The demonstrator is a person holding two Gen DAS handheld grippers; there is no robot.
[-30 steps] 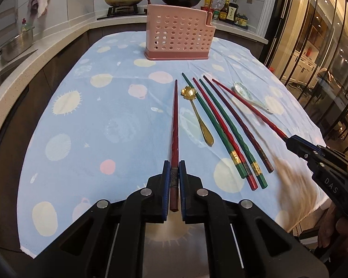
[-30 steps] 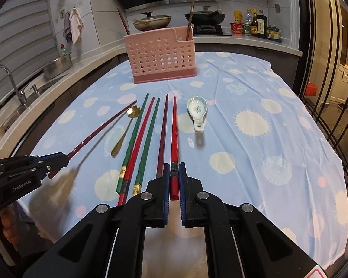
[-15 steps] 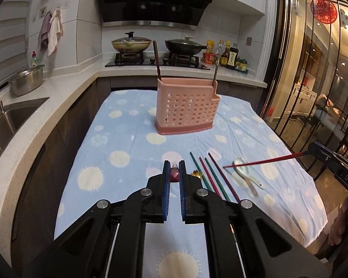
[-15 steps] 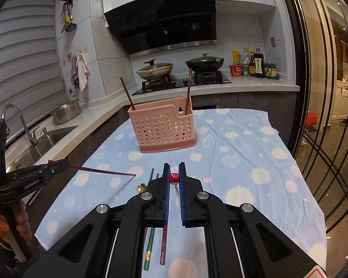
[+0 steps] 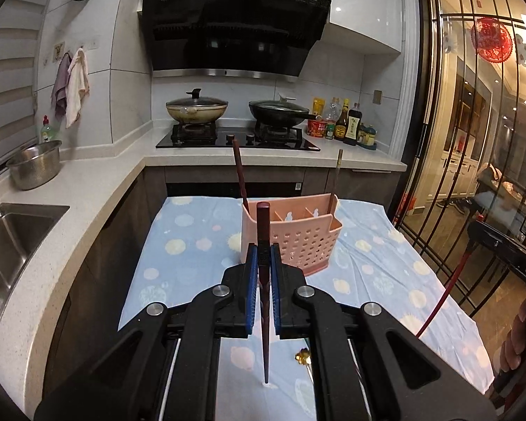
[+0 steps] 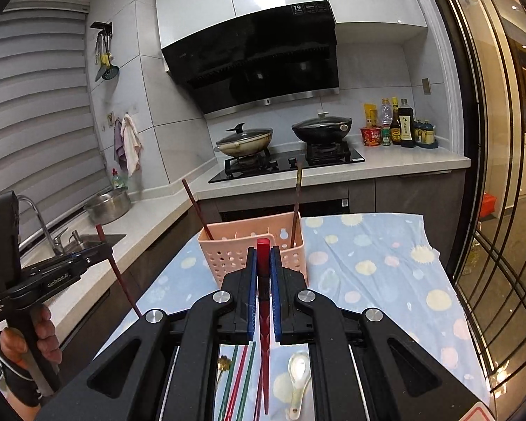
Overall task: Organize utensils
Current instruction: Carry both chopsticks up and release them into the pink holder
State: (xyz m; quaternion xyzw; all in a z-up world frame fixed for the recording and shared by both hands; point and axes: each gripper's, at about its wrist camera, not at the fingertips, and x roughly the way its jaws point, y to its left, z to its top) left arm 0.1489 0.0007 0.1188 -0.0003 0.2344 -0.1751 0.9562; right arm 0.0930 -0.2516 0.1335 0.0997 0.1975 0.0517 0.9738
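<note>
Grippers both clamped. Left gripper (image 5: 262, 259) has its blue pads closed on a dark red chopstick (image 5: 264, 301), which hangs upright with its tip pointing down over the blue spotted tablecloth (image 5: 193, 245). Right gripper (image 6: 263, 263) is closed on a bright red chopstick (image 6: 264, 333), likewise upright with its tip down. Pink utensil basket (image 5: 298, 242) stands ahead of both on the cloth, two chopsticks already in it. Green and red chopsticks (image 6: 240, 379), a gold spoon (image 6: 223, 363) and a ceramic spoon (image 6: 298, 375) lie on the cloth below the right gripper.
</note>
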